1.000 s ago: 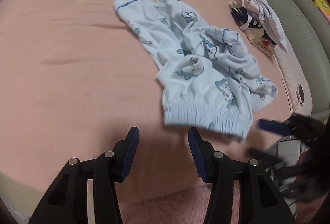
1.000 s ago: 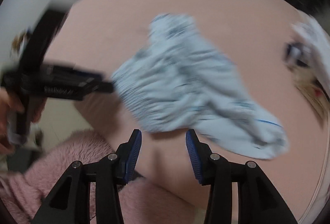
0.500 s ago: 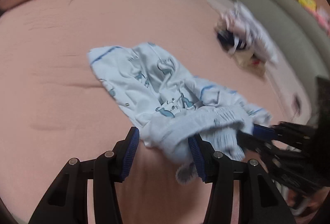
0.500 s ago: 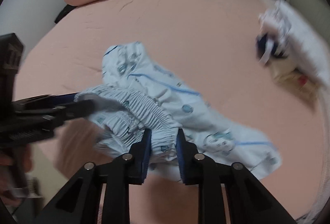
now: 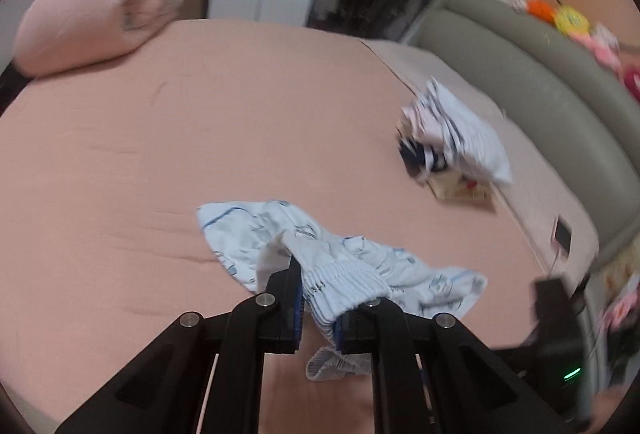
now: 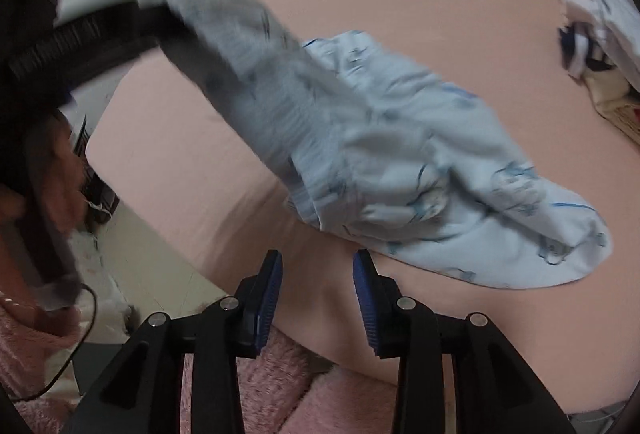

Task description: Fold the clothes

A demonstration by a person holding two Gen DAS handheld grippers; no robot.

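A bed [image 5: 192, 122] with a smooth pink sheet fills both views. A rolled pink quilt [image 5: 96, 6] lies at its far corner, and a padded grey-green headboard [image 5: 552, 74] curves along the right side, with blurred toys on the ledge behind it. Beyond the bed stand a white panel and dark shelving, too blurred to read. Near the headboard a small heap of other clothes [image 5: 456, 142] sits on the sheet, well apart from the work.

No containers are in sight.

The light-blue printed pyjama trousers [image 6: 420, 162] lie partly on the sheet near the bed's near edge. The left claw [image 5: 318, 308] is closing and grips the ribbed waistband, lifting that end while the legs trail on the bed. The right claw [image 6: 318, 294] is opening, with nothing between its blue pads; the trousers hang just beyond it. A fluffy pink sleeve [image 6: 24, 346] shows at lower left.
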